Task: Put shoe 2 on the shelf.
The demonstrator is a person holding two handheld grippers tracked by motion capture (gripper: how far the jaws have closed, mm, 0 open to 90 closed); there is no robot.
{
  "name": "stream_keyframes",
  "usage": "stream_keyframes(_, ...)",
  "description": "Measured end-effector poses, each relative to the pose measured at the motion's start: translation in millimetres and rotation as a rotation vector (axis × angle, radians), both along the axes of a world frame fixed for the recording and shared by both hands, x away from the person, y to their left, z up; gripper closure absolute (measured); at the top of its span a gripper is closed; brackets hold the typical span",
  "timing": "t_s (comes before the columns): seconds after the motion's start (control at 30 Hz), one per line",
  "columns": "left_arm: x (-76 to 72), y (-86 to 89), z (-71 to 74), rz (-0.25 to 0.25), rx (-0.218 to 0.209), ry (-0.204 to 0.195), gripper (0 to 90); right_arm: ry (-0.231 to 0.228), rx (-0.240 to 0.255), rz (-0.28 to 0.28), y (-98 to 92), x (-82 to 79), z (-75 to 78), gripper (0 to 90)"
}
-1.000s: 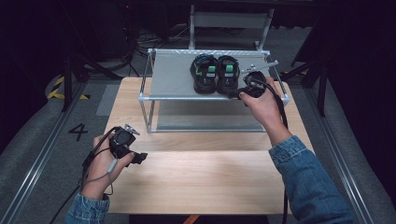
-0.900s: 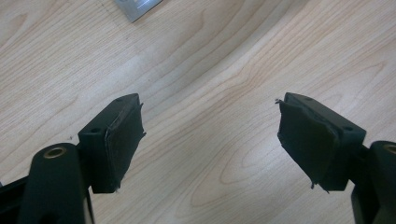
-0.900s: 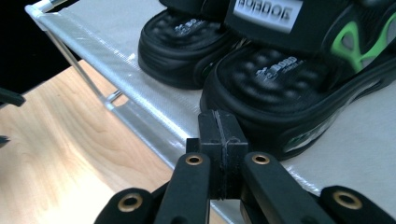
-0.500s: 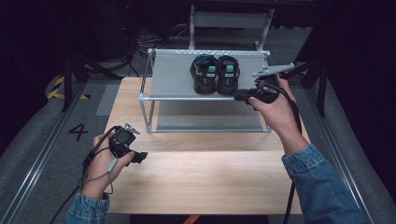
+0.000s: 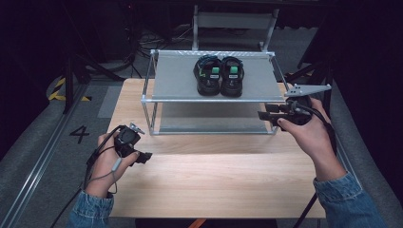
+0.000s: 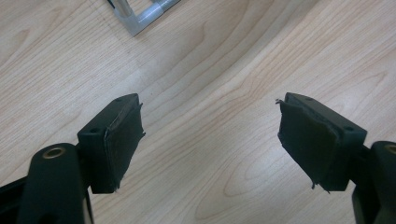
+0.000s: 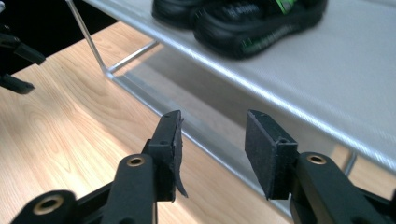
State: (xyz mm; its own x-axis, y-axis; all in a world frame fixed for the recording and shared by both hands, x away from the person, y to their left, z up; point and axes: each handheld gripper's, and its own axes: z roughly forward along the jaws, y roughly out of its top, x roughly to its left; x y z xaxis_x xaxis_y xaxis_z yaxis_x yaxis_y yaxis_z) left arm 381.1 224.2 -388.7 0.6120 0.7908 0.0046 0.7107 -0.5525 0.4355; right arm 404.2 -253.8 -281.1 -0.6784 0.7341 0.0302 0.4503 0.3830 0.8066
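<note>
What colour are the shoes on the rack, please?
The shoes are black with green patches, clearest in the high view.

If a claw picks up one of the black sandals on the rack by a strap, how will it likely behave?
The sandal probably hangs toe-down or swings: its straps look soft. Its thick flat sole suggests it sits steady and should not roll. Pushed, it would likely nudge the other sandal, which sits right beside it on the shelf.

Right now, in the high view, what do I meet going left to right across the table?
Left gripper over the wooden table → left black sandal with green tab → right black sandal on the grey metal-framed shelf → right gripper, jaws just opening, nothing between them.
</note>
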Motion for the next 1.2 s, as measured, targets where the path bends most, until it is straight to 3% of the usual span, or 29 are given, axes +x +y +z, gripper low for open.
stream_keyframes(0.07,0.6,0.0,-0.2,-0.003,0.002,0.001,22.0,0.008,0.000,-0.008,-3.9,-2.0,-2.9,54.3)
stream_keyframes(0.33,1.8,11.5,0.9,0.018,-0.003,0.003,20.7,0.093,0.038,-0.062,-43.9,-14.4,-40.4,48.2)
stream_keyframes(0.5,2.9,15.6,-3.9,0.028,-0.003,0.011,20.7,0.116,0.017,-0.100,-61.8,-14.6,-65.7,45.8)
stream_keyframes(0.73,3.8,25.1,-5.8,0.062,-0.025,0.002,21.0,0.166,0.024,-0.150,-80.8,-13.6,-99.1,44.6)
stream_keyframes(0.87,4.9,28.9,-8.7,0.080,-0.042,-0.004,21.0,0.164,0.004,-0.148,-87.0,-12.8,-112.7,43.9)
stream_keyframes(1.07,5.9,31.6,-9.3,0.113,-0.100,-0.058,21.2,0.152,-0.003,-0.171,-93.7,-12.4,-132.7,42.9)
stream_keyframes(1.2,7.2,33.9,-12.1,0.117,-0.101,-0.060,21.1,0.158,-0.032,-0.165,-95.0,-11.6,-149.7,42.9)
